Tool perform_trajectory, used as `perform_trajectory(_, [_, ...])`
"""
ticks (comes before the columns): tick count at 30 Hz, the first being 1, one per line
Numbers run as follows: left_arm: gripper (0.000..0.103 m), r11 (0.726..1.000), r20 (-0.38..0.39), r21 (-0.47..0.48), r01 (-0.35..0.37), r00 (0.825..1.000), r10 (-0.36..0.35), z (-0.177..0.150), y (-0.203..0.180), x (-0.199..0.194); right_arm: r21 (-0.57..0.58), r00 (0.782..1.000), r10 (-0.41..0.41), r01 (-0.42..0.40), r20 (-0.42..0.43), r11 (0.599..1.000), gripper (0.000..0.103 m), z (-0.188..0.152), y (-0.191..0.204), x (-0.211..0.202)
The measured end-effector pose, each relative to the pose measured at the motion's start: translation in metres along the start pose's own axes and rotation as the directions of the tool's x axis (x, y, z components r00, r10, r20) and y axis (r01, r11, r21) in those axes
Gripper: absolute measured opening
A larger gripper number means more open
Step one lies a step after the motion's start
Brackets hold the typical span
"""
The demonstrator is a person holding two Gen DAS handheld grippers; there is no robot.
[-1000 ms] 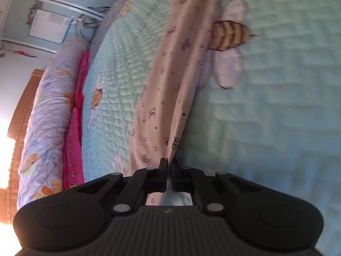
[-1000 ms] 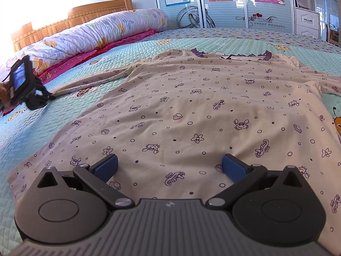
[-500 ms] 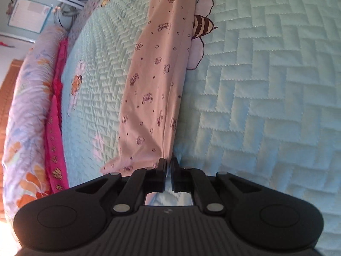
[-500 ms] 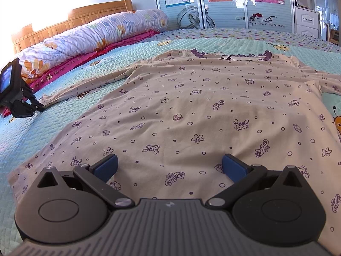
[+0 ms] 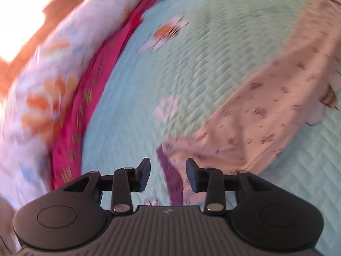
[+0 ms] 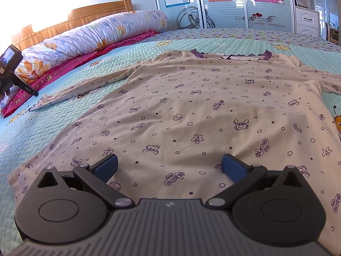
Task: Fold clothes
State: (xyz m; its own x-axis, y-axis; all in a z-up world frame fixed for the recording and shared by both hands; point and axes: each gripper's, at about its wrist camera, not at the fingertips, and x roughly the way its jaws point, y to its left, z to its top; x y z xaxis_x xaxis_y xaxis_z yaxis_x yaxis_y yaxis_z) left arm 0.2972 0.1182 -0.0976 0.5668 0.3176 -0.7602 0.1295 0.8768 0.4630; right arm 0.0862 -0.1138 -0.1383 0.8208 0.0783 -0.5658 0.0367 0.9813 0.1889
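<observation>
Cream printed shirt (image 6: 191, 106) lies spread flat, front down the middle of the bed, on the teal quilted bedspread (image 6: 53, 115); collar end with purple trim toward the far wardrobe doors (image 6: 234, 2). Left sleeve (image 6: 85, 87) stretched out sideways toward the rolled floral duvet (image 6: 91, 36) and the pink blanket (image 6: 70, 68) beneath it. Left claw (image 5: 168, 175): jaws have just been opening and now stand apart; the sleeve's purple-edged cuff (image 5: 170, 170) shows between them, not pressed by either pad (view heavily motion-blurred, so whether the cuff touches a pad cannot be told). In the right wrist view the left claw (image 6: 32, 92) sits at the far left edge, just beside the sleeve end, above the pink blanket. Right claw (image 6: 169, 168): jaws wide apart, blue pads (image 6: 106, 166) clear of the cloth, nothing between them, over the shirt's near hem region. Wooden headboard (image 6: 85, 17) behind the duvet.
</observation>
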Motion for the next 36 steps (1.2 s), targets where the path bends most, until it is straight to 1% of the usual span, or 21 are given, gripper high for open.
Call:
perform_trajectory(1, [0.040,0.998,-0.027,-0.068,0.013,1.000,-0.015,-0.005,0.007,0.004,0.001,1.000,0.001,-0.001,0.001,1.000,0.103,0.000,0.000,0.000])
perform_trajectory(2, [0.040,0.994,-0.039,-0.111,0.008,0.999,-0.012,-0.010,0.011,0.007,0.002,1.000,0.002,-0.002,0.001,1.000,0.103,0.000,0.000,0.000])
perform_trajectory(3, [0.040,0.992,-0.040,-0.124,-0.017,0.999,0.012,-0.014,0.011,0.008,0.004,1.000,0.003,-0.003,0.002,1.000,0.103,0.000,-0.001,0.000])
perform_trajectory(4, [0.039,0.993,-0.027,-0.113,-0.047,0.999,0.044,-0.015,0.008,0.007,0.006,1.000,0.004,-0.004,0.002,1.000,0.103,0.000,-0.001,-0.001])
perform_trajectory(5, [0.039,0.994,-0.001,-0.095,-0.057,0.998,0.057,-0.013,0.003,0.004,0.007,1.000,0.005,-0.005,0.003,1.000,0.103,0.000,-0.001,-0.001])
perform_trajectory(7, [0.039,0.998,0.064,-0.061,-0.022,0.998,0.026,0.000,-0.011,-0.006,0.011,1.000,0.008,-0.008,0.004,1.000,0.103,0.000,-0.002,-0.001])
perform_trajectory(9, [0.039,0.997,0.127,-0.032,0.066,0.990,-0.061,0.027,-0.028,-0.017,0.014,1.000,0.010,-0.010,0.005,1.000,0.103,-0.001,-0.002,-0.001])
perform_trajectory(11, [0.039,0.988,0.182,0.000,0.157,0.971,-0.154,0.056,-0.049,-0.026,0.017,1.000,0.012,-0.012,0.007,1.000,0.103,-0.001,-0.003,-0.002])
perform_trajectory(13, [0.039,0.964,0.225,0.042,0.263,0.937,-0.266,0.087,-0.073,-0.028,0.020,1.000,0.014,-0.014,0.008,1.000,0.103,-0.001,-0.003,-0.002])
perform_trajectory(14, [0.039,0.951,0.239,0.061,0.303,0.921,-0.308,0.101,-0.086,-0.027,0.022,1.000,0.015,-0.016,0.009,1.000,0.103,-0.001,-0.003,-0.002])
perform_trajectory(16, [0.039,0.929,0.239,0.075,0.363,0.898,-0.371,0.127,-0.110,-0.017,0.025,1.000,0.018,-0.018,0.010,1.000,0.103,-0.001,-0.004,-0.003])
perform_trajectory(18, [0.039,0.899,0.214,0.070,0.432,0.874,-0.436,0.148,-0.130,0.000,0.029,1.000,0.020,-0.020,0.011,0.999,0.103,-0.001,-0.004,-0.003])
perform_trajectory(19, [0.039,0.890,0.206,0.071,0.451,0.866,-0.455,0.155,-0.139,0.007,0.030,1.000,0.021,-0.021,0.012,0.999,0.103,-0.001,-0.005,-0.003])
perform_trajectory(21, [0.039,0.885,0.200,0.080,0.458,0.863,-0.465,0.163,-0.157,0.020,0.033,1.000,0.023,-0.024,0.013,0.999,0.103,-0.001,-0.005,-0.003])
perform_trajectory(25, [0.038,0.864,0.192,0.102,0.494,0.842,-0.504,0.165,-0.167,0.036,0.040,0.999,0.028,-0.028,0.016,0.999,0.103,-0.002,-0.006,-0.004])
perform_trajectory(30, [0.037,0.829,0.223,0.108,0.548,0.800,-0.557,0.160,-0.156,0.040,0.048,0.999,0.033,-0.034,0.019,0.998,0.103,-0.002,-0.007,-0.005])
perform_trajectory(31, [0.037,0.818,0.227,0.103,0.566,0.787,-0.573,0.159,-0.153,0.040,0.050,0.999,0.034,-0.035,0.019,0.998,0.103,-0.002,-0.008,-0.005])
perform_trajectory(33, [0.037,0.787,0.233,0.106,0.608,0.754,-0.614,0.158,-0.149,0.036,0.053,0.999,0.036,-0.038,0.021,0.998,0.103,-0.002,-0.008,-0.005])
perform_trajectory(34, [0.037,0.774,0.227,0.118,0.623,0.742,-0.631,0.157,-0.151,0.035,0.055,0.999,0.038,-0.039,0.021,0.998,0.103,-0.002,-0.008,-0.005])
perform_trajectory(35, [0.037,0.764,0.211,0.141,0.630,0.735,-0.645,0.156,-0.155,0.035,0.056,0.999,0.039,-0.040,0.022,0.998,0.103,-0.002,-0.009,-0.006])
perform_trajectory(36, [0.037,0.760,0.201,0.166,0.628,0.733,-0.650,0.155,-0.159,0.034,0.058,0.999,0.040,-0.041,0.023,0.998,0.103,-0.003,-0.008,-0.006])
